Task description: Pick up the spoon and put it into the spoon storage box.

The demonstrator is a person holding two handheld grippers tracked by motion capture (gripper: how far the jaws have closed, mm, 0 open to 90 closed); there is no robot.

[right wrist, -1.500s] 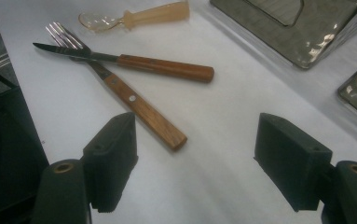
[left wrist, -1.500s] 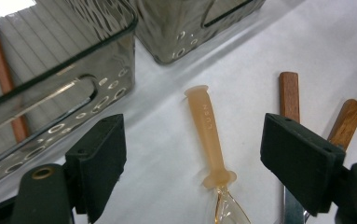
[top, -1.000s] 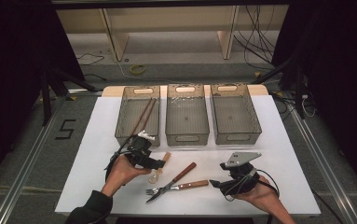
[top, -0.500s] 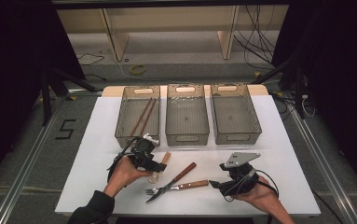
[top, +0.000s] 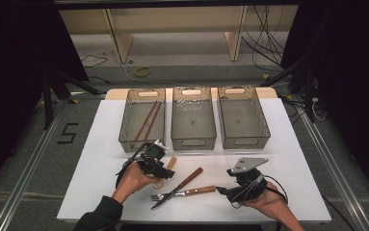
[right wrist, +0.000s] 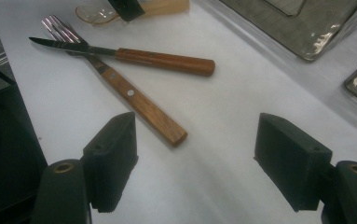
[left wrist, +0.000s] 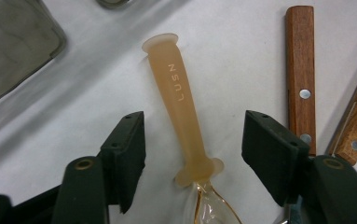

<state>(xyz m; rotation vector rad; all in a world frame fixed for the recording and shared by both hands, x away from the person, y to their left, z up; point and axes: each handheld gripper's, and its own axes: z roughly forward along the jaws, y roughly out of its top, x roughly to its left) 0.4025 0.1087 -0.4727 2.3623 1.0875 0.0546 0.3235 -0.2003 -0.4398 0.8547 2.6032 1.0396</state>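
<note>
White paper covers the counter [top: 100, 159], and three grey bins sit in a row along its far edge; the left bin [top: 142, 120] holds a pair of brown chopsticks [top: 147, 120].

At about 7 o'clock from the counter's middle, the left gripper [left wrist: 192, 151] is held low with its jaws apart, astride a translucent amber spoon [left wrist: 178, 93]. The spoon's handle lies in the gap between the two pads, touching neither, and runs away toward 12 o'clock in the left gripper view; its clear bowl sits at 6 o'clock, down by the gripper's body.

At 3 o'clock from that gripper lie a wood-handled knife [top: 184, 183] and a wood-handled fork [top: 184, 192], crossed over each other near their metal ends.

The right gripper [right wrist: 195, 154] rests near the counter's front edge at about 5 o'clock, jaws wide apart over bare paper. The end of the fork handle lies just ahead of its left pad, at roughly 11 o'clock in the right gripper view.
</note>
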